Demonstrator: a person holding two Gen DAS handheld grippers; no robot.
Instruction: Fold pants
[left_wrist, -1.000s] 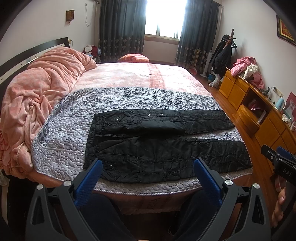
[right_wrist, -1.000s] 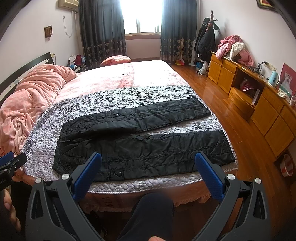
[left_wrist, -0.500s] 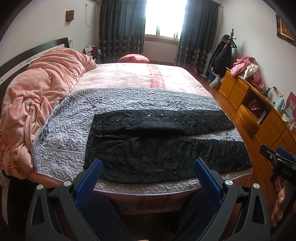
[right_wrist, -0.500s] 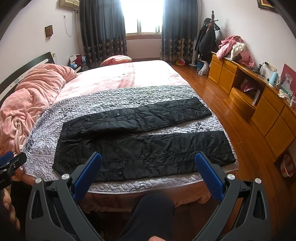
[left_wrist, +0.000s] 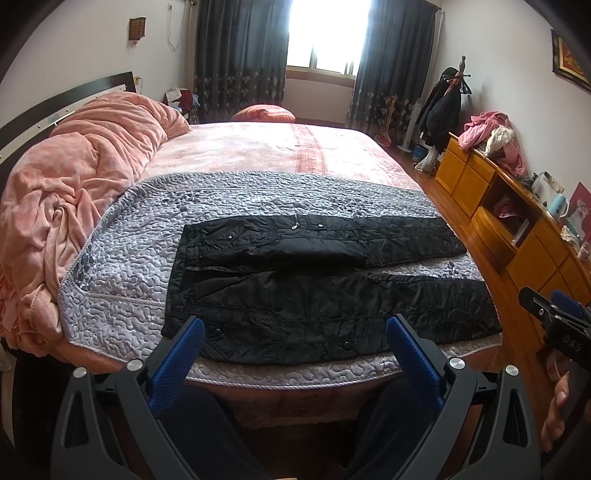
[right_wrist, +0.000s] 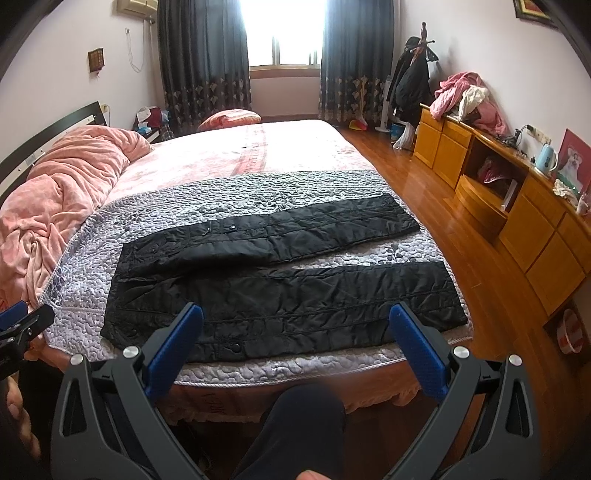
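The pants (left_wrist: 325, 295) lie flat on the grey quilt (left_wrist: 122, 280) at the near edge of the bed, waist to the left, legs spread apart to the right. They look padded, soft and limp, probably slippery, so pinching the far leg's hem and waistband seems best. Both the left gripper (left_wrist: 293, 345) and right gripper (right_wrist: 295, 332) hover short of the bed, fingers wide and empty.

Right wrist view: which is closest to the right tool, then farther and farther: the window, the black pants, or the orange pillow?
1. Black pants, just ahead of the right tool, on the grey quilt.
2. Orange pillow, beyond the bed's far end.
3. Window, back wall, between the curtains.
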